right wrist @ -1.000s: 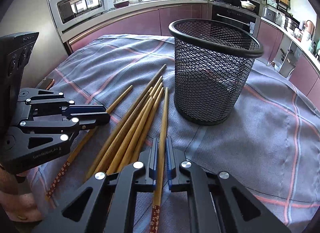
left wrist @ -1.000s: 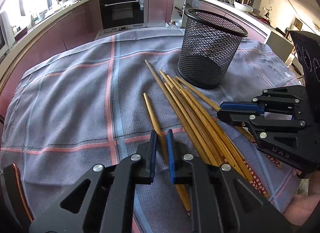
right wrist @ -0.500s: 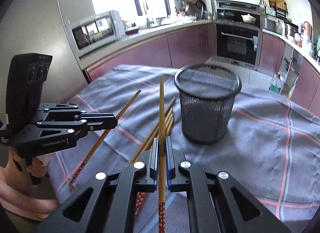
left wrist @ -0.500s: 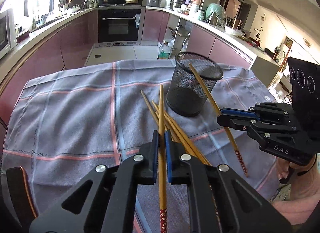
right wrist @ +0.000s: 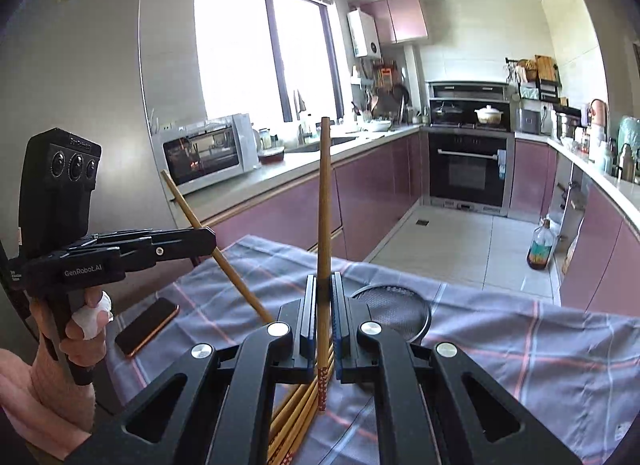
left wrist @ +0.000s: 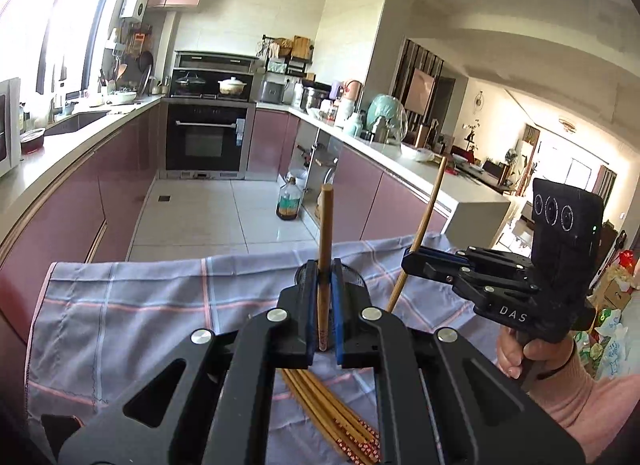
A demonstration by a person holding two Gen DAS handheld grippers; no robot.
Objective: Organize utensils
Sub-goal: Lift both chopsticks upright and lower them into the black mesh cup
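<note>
Left tool (left wrist: 322, 297) clamps one chopstick (left wrist: 325, 249); right tool (right wrist: 323, 301) clamps another chopstick (right wrist: 323, 205), both above the desk (left wrist: 140, 305) near the basket (right wrist: 400, 305).

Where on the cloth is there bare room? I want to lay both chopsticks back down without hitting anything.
Bare: the cloth right of the mesh cup, and the wide patch on the cloth's far left in the left wrist view. Crowded: around the chopstick pile and near the phone.
</note>
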